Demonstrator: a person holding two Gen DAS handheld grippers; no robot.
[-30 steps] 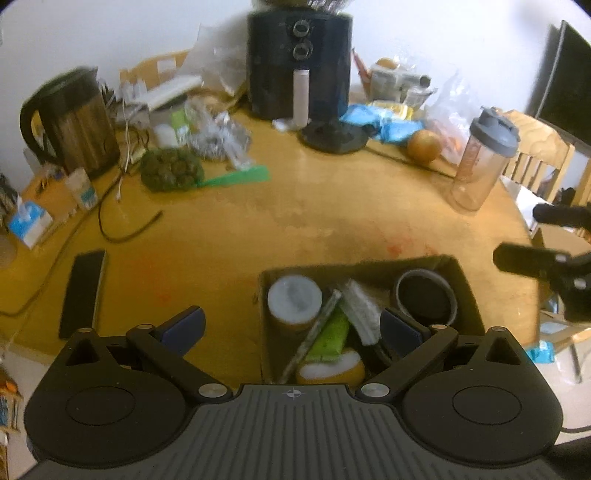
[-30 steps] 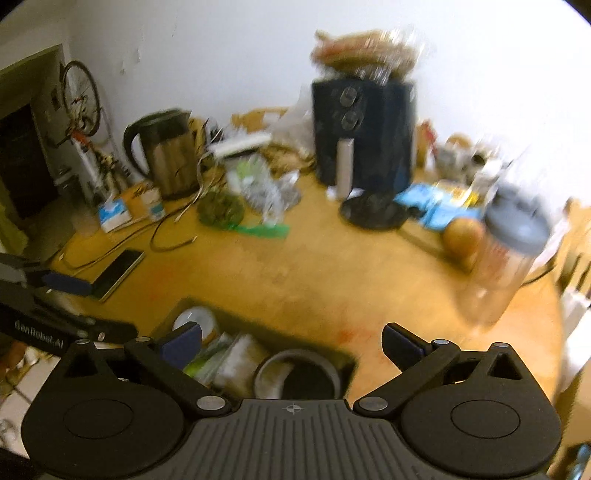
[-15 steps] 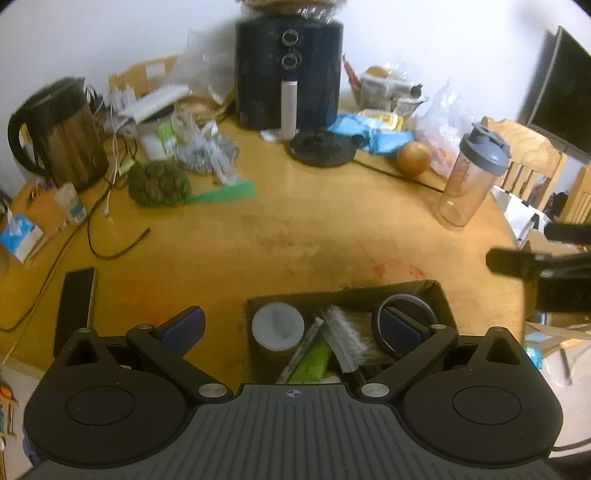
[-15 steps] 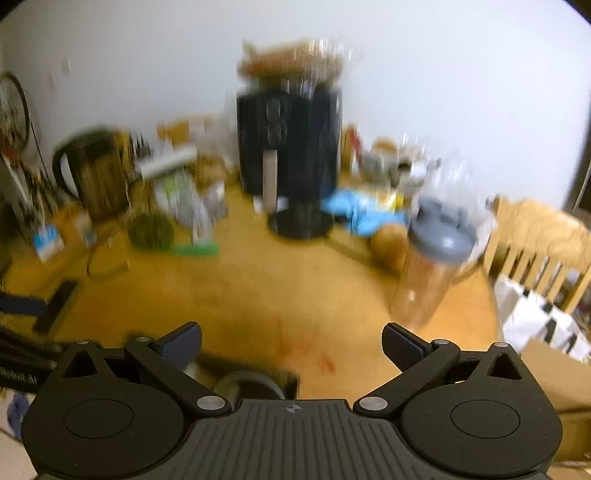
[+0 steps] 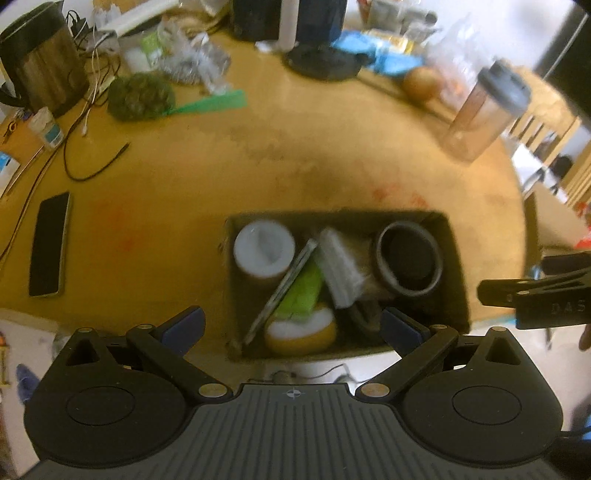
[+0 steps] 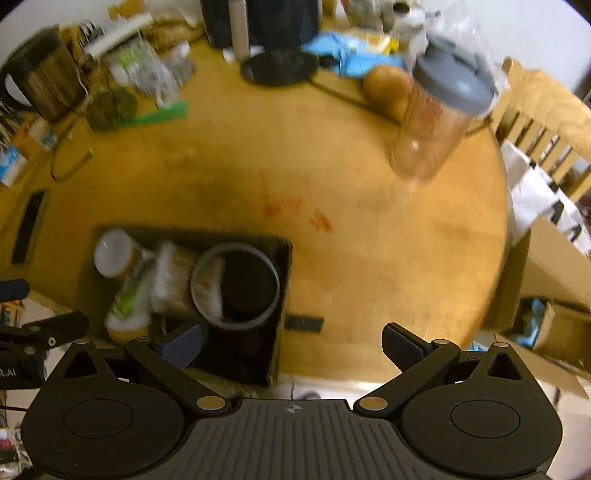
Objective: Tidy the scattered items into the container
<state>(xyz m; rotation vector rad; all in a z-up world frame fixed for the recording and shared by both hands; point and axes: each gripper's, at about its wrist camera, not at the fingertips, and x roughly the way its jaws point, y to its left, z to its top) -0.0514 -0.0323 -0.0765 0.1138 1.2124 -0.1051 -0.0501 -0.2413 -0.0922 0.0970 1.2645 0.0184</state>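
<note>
A brown cardboard box (image 5: 456, 258) (image 6: 284, 266) sits at the near edge of the round wooden table (image 5: 280, 166). Inside lie a white-capped jar (image 5: 264, 245), a green packet (image 5: 301, 291), a white brush (image 5: 341, 271), a grey ring of tape (image 5: 408, 258) (image 6: 234, 284) and a yellow jar with a white lid (image 5: 301, 332). My left gripper (image 5: 291, 326) hangs open above the box's near side, holding nothing. My right gripper (image 6: 291, 343) is open too, over the table edge just right of the box; it also shows at the right edge of the left wrist view (image 5: 532, 291).
A black phone (image 5: 50, 243) lies at the left. Farther back stand a kettle (image 5: 44, 70), a green scrubber (image 5: 140, 96), a green comb (image 5: 210, 103), a black air fryer (image 6: 273, 18), an onion (image 5: 423, 81) and a clear shaker bottle (image 6: 439, 114). A wooden chair (image 6: 543, 122) stands on the right.
Both cameras have tilted downward and pulled back, so the box now sits fully in view below them. The right gripper swung back toward the box. Both stay open.
</note>
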